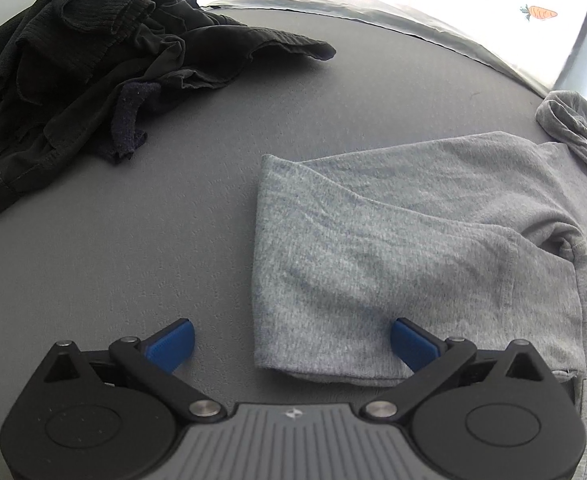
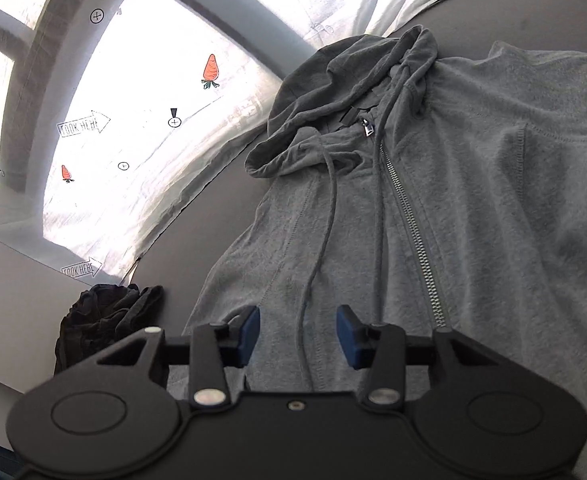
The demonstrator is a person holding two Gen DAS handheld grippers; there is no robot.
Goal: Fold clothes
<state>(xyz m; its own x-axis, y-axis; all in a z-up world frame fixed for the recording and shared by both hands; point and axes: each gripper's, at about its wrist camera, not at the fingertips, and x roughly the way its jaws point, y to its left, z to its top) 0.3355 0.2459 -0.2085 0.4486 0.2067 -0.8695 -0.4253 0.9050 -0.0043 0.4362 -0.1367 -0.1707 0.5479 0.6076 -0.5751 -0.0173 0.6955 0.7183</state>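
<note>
Left gripper [image 1: 291, 342] gapes wide over the hoodie [image 1: 413, 248] sleeve — right gripper [image 2: 298, 336] half-open, empty.

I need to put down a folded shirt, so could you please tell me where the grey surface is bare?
The widest bare patch of grey surface lies between the heap of black clothes and the folded sleeve of the grey zip-up hoodie, running back to the white printed sheet. The hoodie's side is crowded.

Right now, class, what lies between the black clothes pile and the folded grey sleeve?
Only bare grey table between the pile and sleeve, shown in the left wrist view.
</note>
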